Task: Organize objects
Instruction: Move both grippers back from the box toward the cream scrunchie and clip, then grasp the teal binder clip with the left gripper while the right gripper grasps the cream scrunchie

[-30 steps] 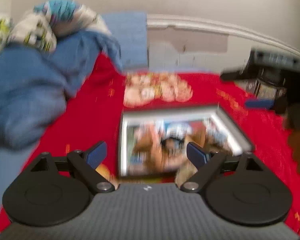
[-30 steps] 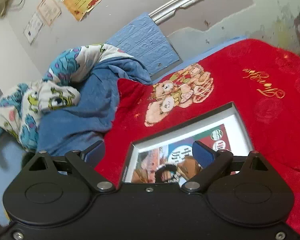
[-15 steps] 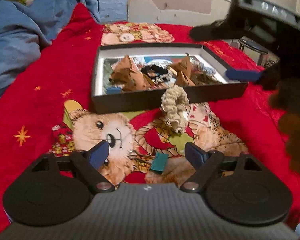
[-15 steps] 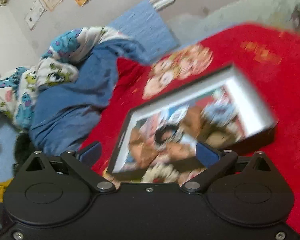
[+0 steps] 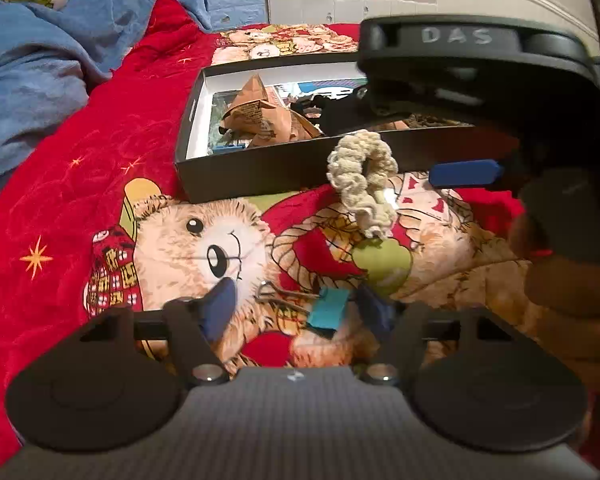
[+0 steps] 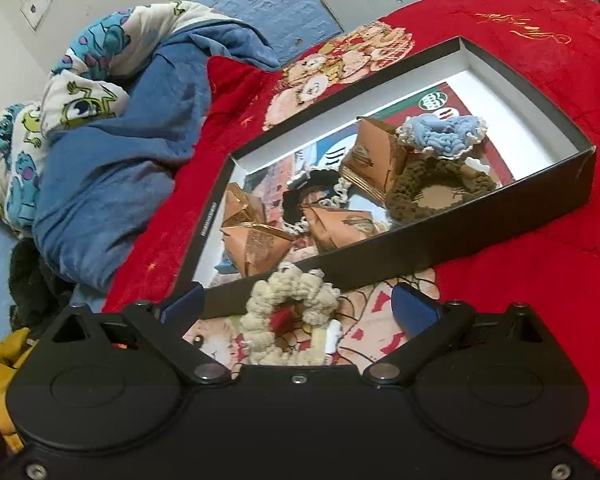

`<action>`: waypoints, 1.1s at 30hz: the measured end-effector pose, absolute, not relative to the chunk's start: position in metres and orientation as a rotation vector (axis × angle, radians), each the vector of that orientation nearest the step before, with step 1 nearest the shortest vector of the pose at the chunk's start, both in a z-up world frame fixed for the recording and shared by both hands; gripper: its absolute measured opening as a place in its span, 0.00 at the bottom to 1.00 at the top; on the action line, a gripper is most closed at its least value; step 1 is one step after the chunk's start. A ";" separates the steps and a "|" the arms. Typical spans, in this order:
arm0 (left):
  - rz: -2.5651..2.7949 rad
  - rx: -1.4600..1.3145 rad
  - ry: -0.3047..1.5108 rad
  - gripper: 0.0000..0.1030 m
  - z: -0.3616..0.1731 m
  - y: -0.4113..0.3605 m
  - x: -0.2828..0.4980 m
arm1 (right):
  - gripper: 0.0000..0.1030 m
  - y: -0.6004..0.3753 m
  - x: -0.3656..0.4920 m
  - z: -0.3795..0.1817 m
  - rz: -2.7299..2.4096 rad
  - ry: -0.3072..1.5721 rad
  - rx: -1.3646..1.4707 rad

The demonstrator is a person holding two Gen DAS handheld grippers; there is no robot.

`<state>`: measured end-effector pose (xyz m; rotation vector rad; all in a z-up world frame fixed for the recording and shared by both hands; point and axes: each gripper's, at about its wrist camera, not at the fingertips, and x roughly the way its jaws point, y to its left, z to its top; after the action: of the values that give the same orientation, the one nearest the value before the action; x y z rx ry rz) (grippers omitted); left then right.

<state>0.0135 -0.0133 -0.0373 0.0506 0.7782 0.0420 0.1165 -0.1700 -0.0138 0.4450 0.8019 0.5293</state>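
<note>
Cream yarn scrunchie (image 6: 290, 316) lies between your spread right claw (image 6: 300, 304), just outside the black box (image 6: 420, 248). Your left claw (image 5: 296, 308), also spread, brackets a teal binder clip (image 5: 329, 311), possibly touching one finger; blur hides it. Folded brown packets (image 6: 256, 240) and other scrunchies already sit in the box, so these two seem the last pieces. Everything rests on a bed under a red teddy-bear blanket (image 5: 80, 208), blue bedding (image 6: 112, 168) heaped by the wall.

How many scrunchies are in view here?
4: cream scrunchie on the blanket before the black box; light blue, brown and black inside it. Others may be hidden.
</note>
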 end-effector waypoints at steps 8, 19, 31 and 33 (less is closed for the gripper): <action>0.037 0.064 0.776 0.51 -0.034 -0.019 0.011 | 0.95 -0.158 0.116 -0.016 0.502 0.818 0.381; 0.155 0.039 0.761 0.51 -0.021 -0.002 0.010 | 0.89 -0.148 0.114 -0.019 0.502 0.820 0.349; 0.290 0.005 0.751 0.51 -0.023 0.019 0.023 | 0.47 -0.127 0.101 -0.021 0.545 0.807 0.215; 0.300 0.001 0.743 0.51 -0.022 0.020 0.023 | 0.40 -0.123 0.098 -0.021 0.519 0.798 0.185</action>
<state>0.0227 0.0203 -0.0216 0.0009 0.7431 0.2999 0.0975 -0.1231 -0.0206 0.1846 0.7982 0.5189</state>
